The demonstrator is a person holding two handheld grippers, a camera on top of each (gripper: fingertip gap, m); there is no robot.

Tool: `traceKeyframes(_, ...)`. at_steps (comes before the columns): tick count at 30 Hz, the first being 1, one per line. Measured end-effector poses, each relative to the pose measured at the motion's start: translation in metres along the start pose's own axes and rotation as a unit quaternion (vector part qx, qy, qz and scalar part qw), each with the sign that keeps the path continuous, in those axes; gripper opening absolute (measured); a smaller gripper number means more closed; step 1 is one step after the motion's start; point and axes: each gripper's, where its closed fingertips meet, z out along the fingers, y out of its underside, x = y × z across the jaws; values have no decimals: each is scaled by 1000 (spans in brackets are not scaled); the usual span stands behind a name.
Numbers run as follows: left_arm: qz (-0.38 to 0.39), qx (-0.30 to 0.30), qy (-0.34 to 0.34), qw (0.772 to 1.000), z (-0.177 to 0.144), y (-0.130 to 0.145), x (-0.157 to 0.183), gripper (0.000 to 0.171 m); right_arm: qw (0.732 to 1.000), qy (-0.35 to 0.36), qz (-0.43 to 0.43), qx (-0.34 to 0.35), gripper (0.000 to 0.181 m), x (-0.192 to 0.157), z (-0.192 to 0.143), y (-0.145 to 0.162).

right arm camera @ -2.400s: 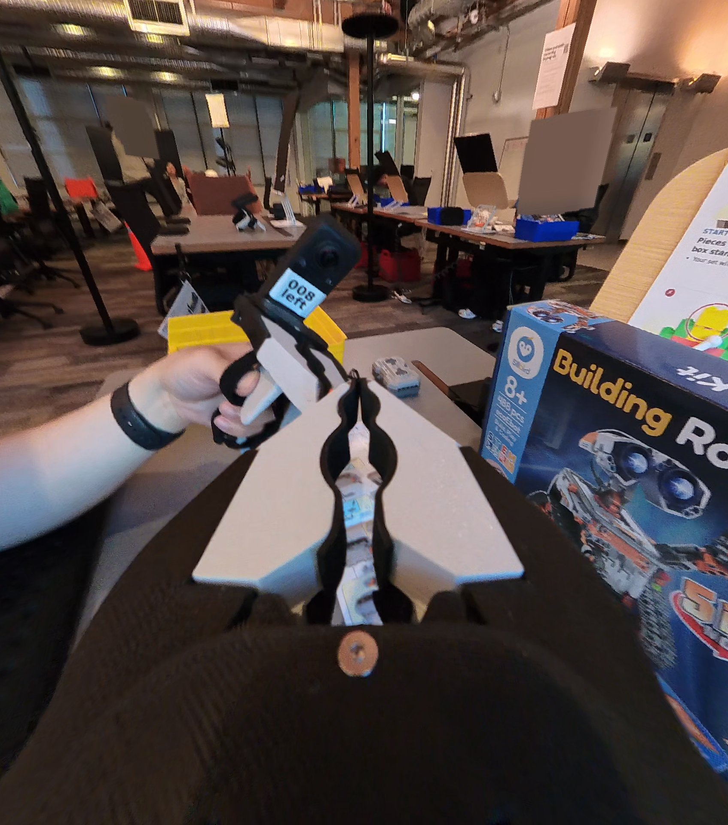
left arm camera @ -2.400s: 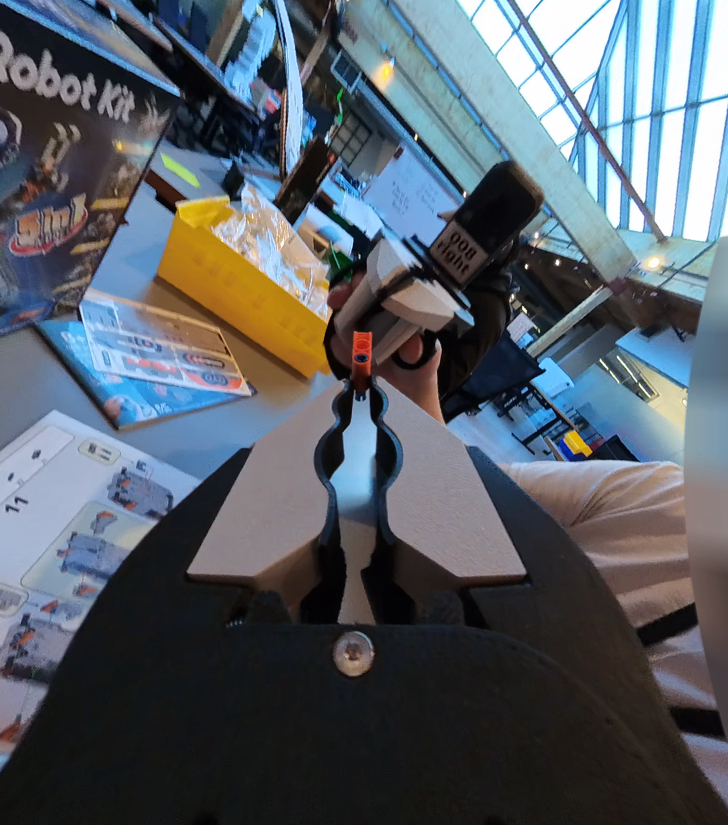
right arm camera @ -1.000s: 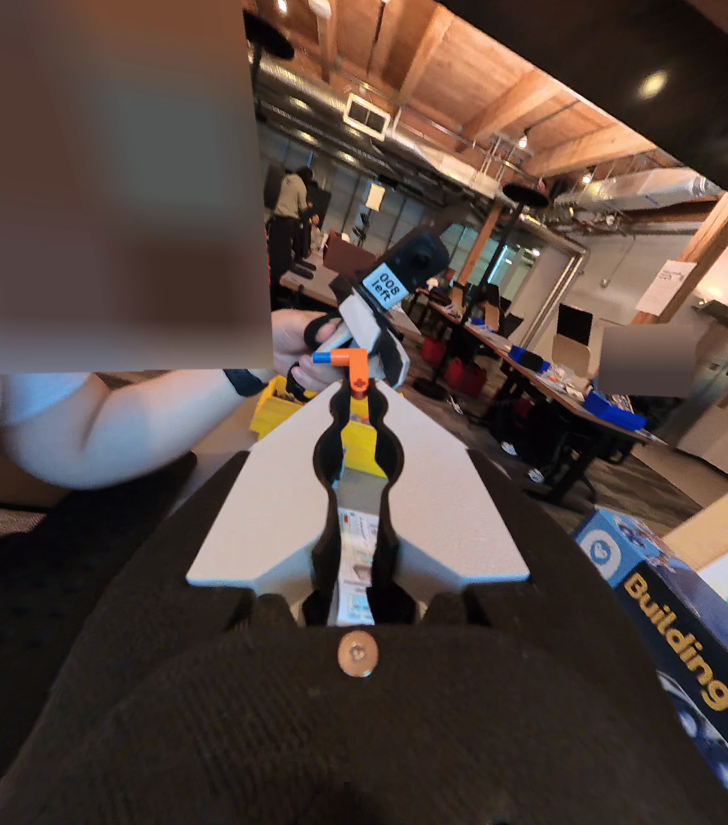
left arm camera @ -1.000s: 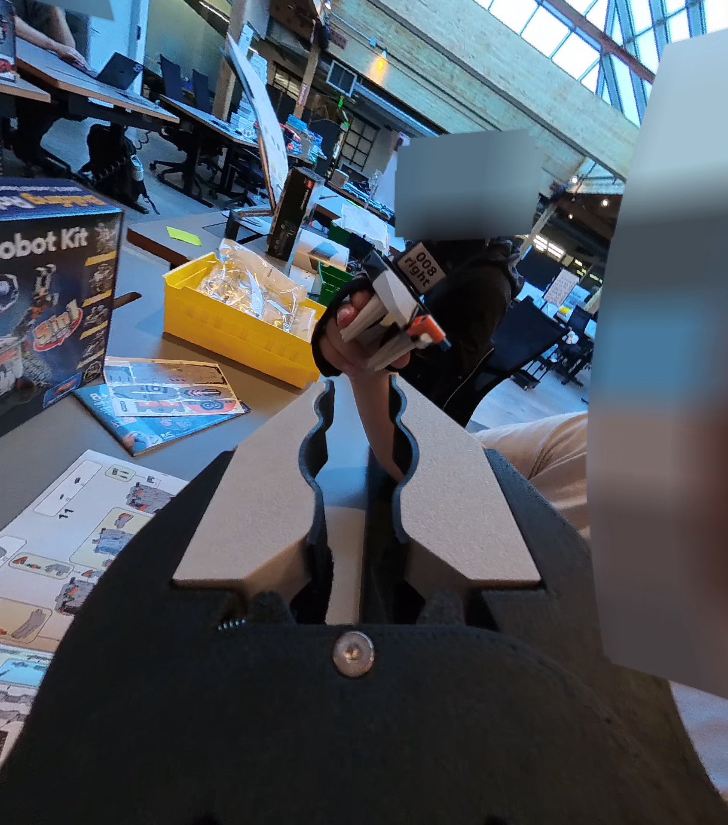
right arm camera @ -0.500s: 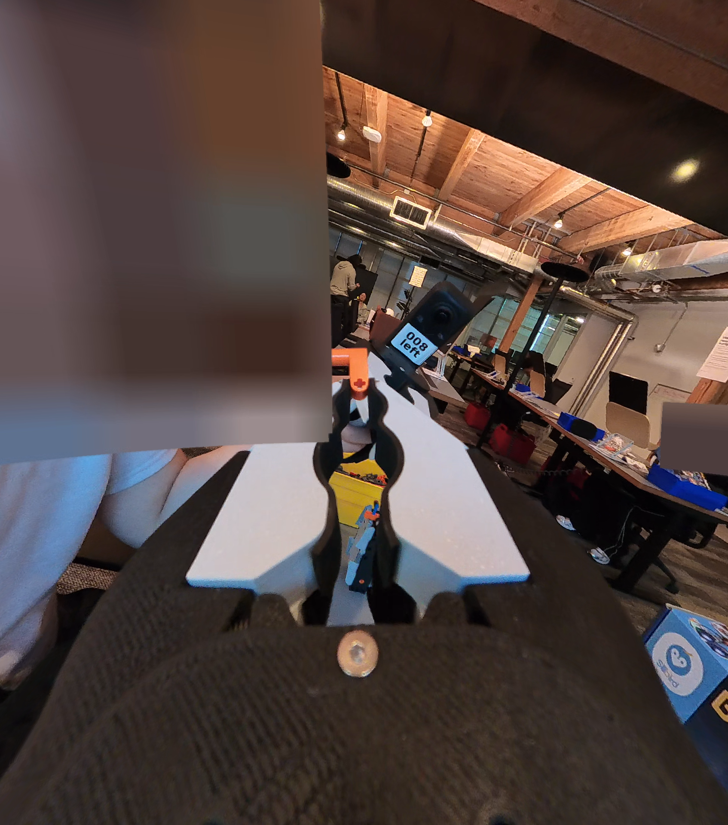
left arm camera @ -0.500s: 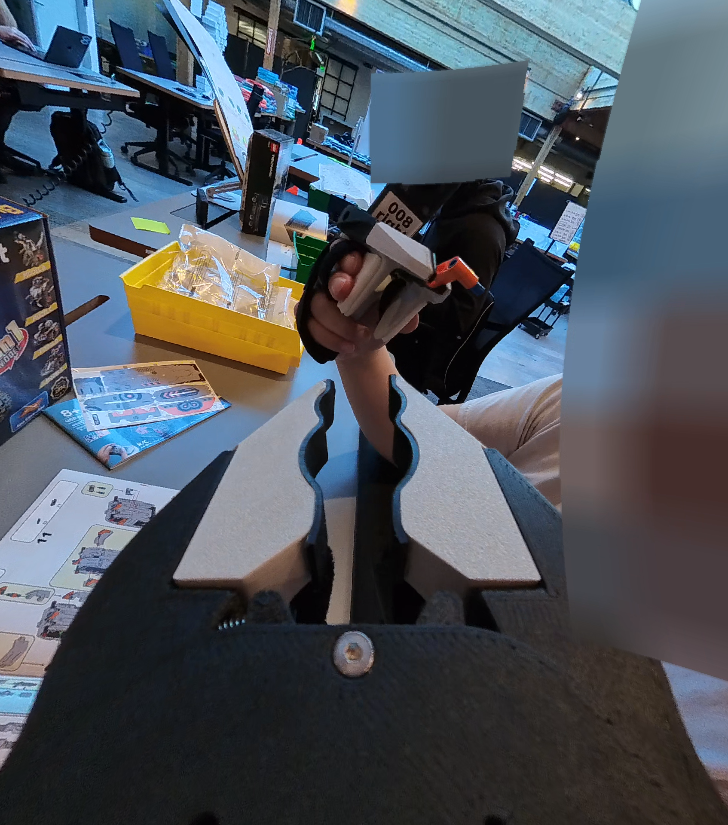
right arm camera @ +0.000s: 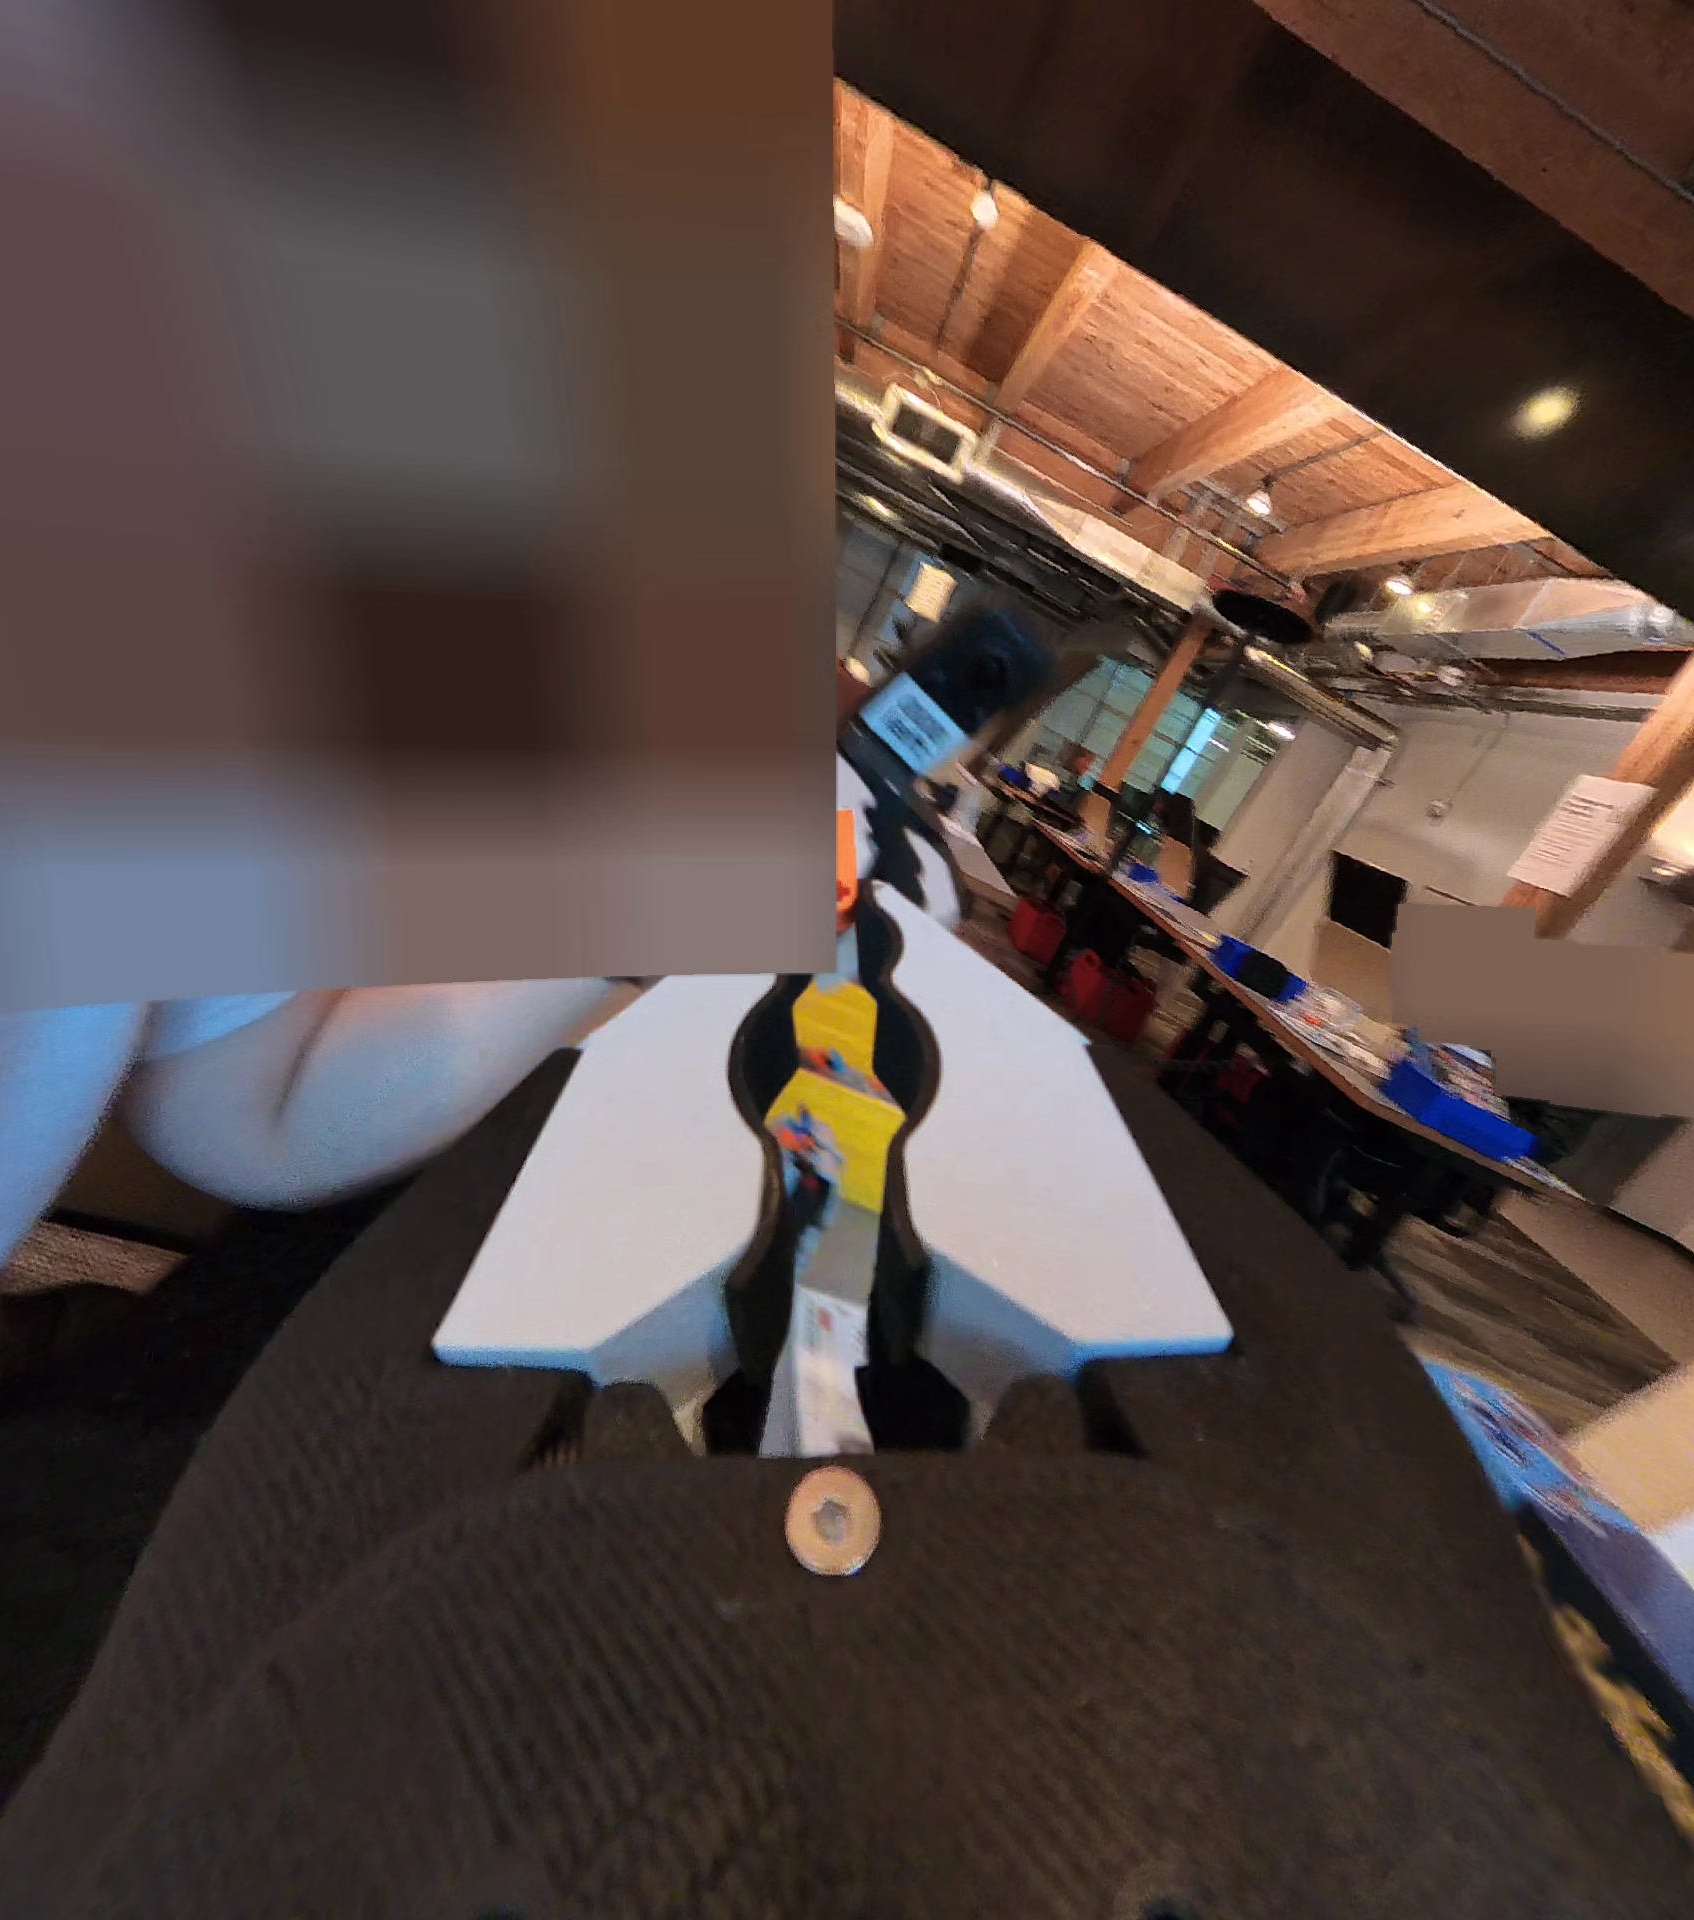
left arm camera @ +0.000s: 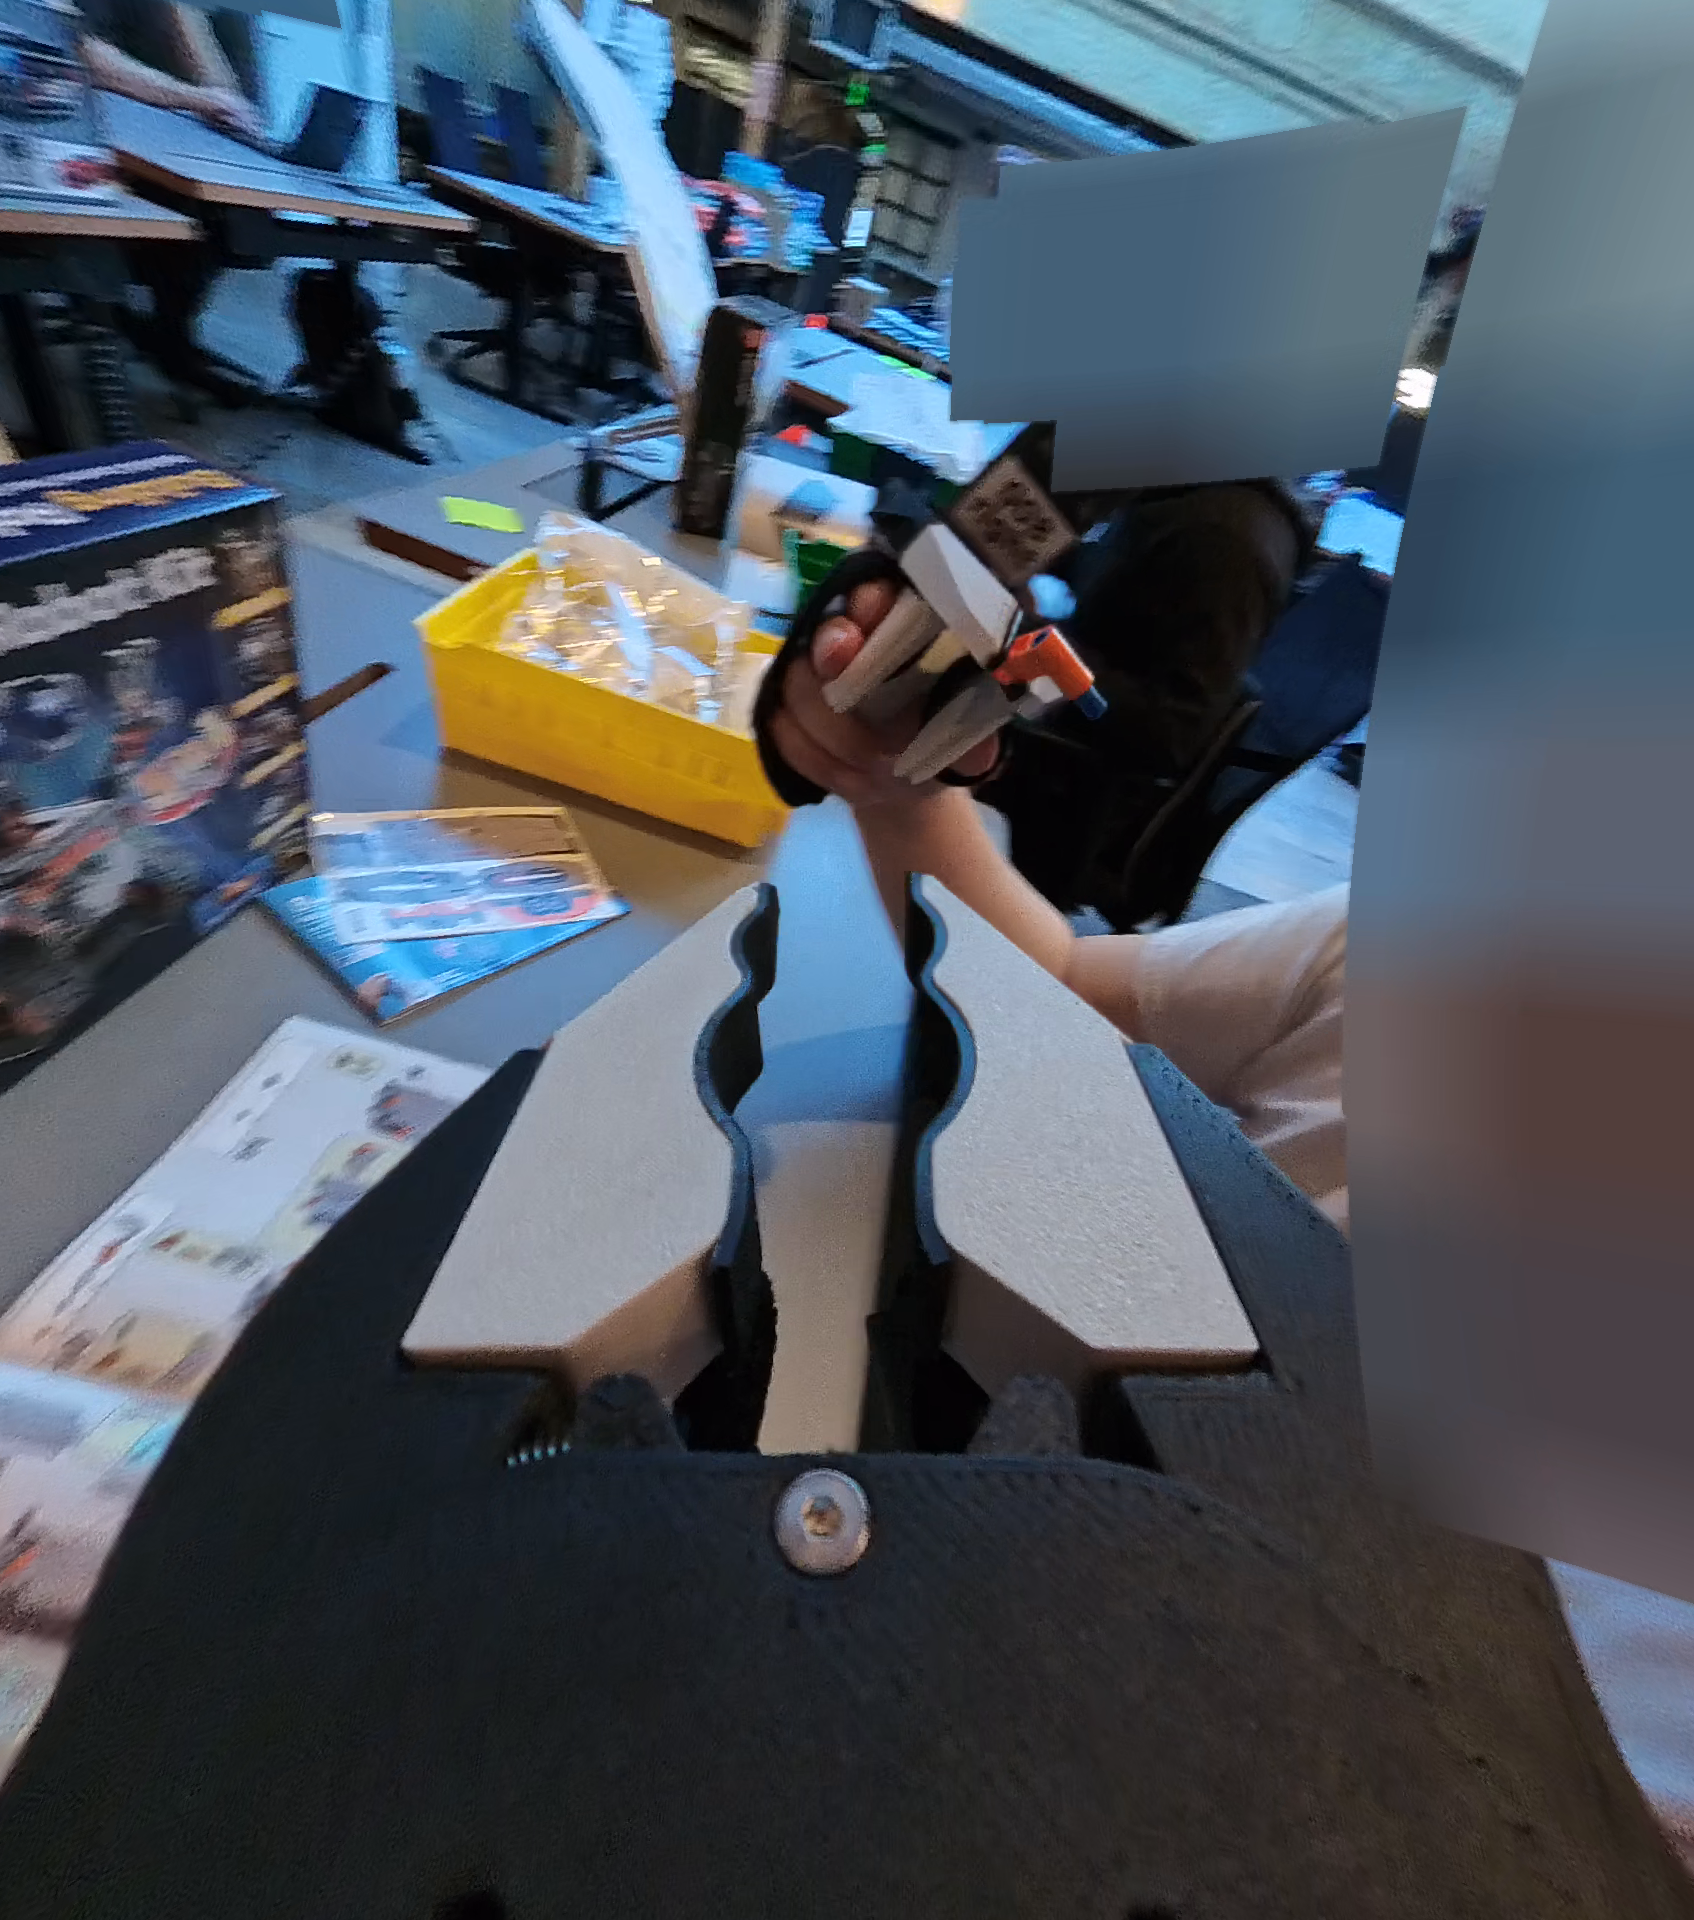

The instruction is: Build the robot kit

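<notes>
Holding an orange angled piece (left arm camera: pixel 1038 665) with a blue pin through it, the right gripper (left arm camera: pixel 1004 681) was raised above the counter (left arm camera: pixel 531 894), its fingers clamped together on the piece; in its own view only an orange sliver (right arm camera: pixel 845 868) showed beside a masked patch. Left gripper (left arm camera: pixel 838 914): fingers apart, empty, hovering above the counter edge, well apart from the piece. Nearby: yellow bin (left arm camera: pixel 594 717) of clear bags, kit box (left arm camera: pixel 84 727), booklet (left arm camera: pixel 448 904), open instruction sheet (left arm camera: pixel 230 1174). Handling note, as judgement: so small a piece would pivot easily, so a steady squeeze and slow wrist turns were advisable.
</notes>
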Motion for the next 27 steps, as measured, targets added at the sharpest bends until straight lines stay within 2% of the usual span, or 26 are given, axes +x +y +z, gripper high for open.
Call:
traceKeyframes(1,1,1,-30,1000,-7,1,-8,22,999,18,-19,-23,6,7,-1,11)
traceKeyframes(3,-4,11,-82,997,-22,-1,-23,22,992,64,-67,-83,6,26,-6,40)
traceKeyframes(6,-24,47,-153,987,-49,-8,-45,22,975,86,-122,-164,6,41,-13,85)
traceKeyframes(9,-47,90,-204,974,-72,-15,-62,22,973,82,-114,-184,6,46,-15,113)
traceKeyframes(12,-65,122,-216,966,-84,-20,-70,22,968,88,-107,-210,6,52,-19,135)
traceKeyframes(19,-75,135,-239,959,-96,-20,-81,21,960,85,-105,-244,6,54,-19,164)
traceKeyframes(27,-74,131,-237,960,-90,-22,-84,22,935,74,-161,-309,6,49,-16,190)
